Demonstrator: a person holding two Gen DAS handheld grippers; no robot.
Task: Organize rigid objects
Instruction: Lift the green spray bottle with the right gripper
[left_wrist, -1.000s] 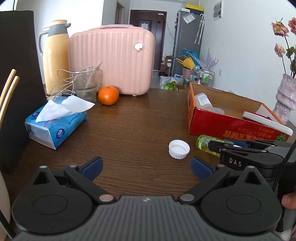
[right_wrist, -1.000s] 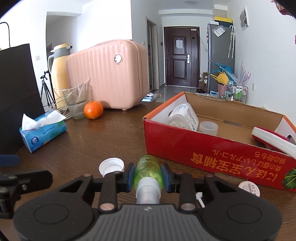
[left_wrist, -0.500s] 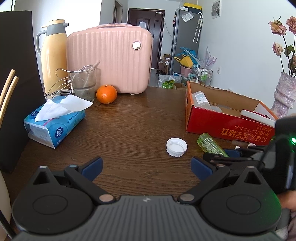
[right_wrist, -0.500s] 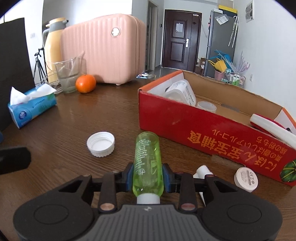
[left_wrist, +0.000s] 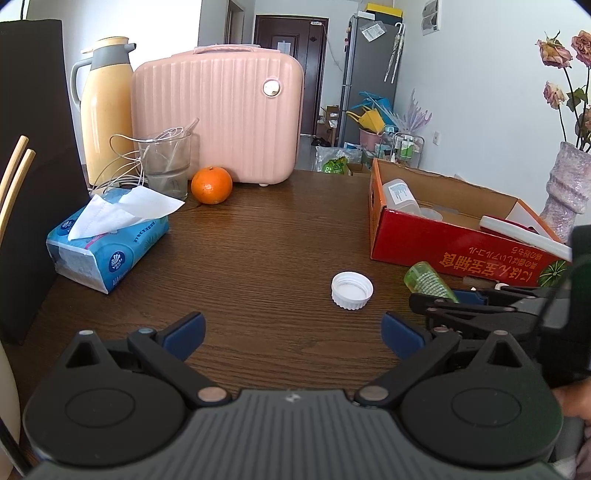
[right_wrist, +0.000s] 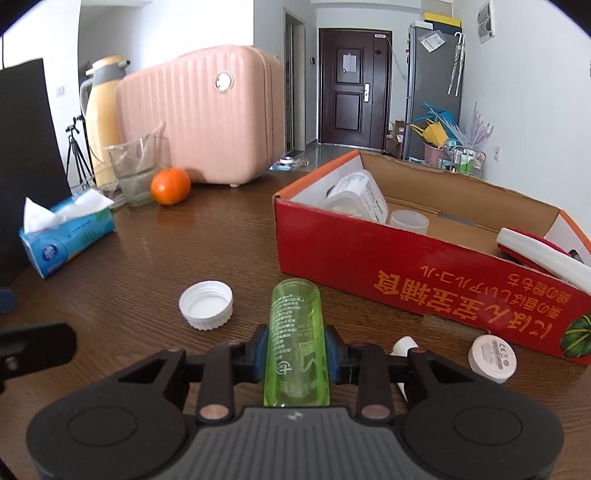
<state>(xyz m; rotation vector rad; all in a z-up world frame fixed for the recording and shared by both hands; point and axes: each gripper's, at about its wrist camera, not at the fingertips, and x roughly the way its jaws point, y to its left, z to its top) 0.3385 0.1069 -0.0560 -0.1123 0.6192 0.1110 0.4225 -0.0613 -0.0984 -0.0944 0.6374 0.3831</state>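
1. Dark wood table in a lived-in flat, a hallway door at twelve o'clock: clutter waits to be sorted into a red cardboard box.

2. Right gripper pinches a green bottle, its blue pads pressed on both sides of the clear plastic. The bottle's long axis runs straight out along the fingers toward twelve o'clock, base end forward.

3. From the bottle's forward end, the box's near wall lies at about one o'clock, just beyond it. In all likelihood that is the relation the next move turns on: the bottle must clear that wall to go in lengthwise.

4. Left gripper hovers over bare table, jaws spread wide with nothing between them.

5. White bottle cap lies open side up at one o'clock from the left gripper, near but untouched; the left hand looks the better placed to take it.

6. Both grippers tilt downward at the table. A small white disc and a white tube lie close against the box's front, near the right gripper.

7. Already inside the box: a white plastic container, a small cup and a red-and-white item.
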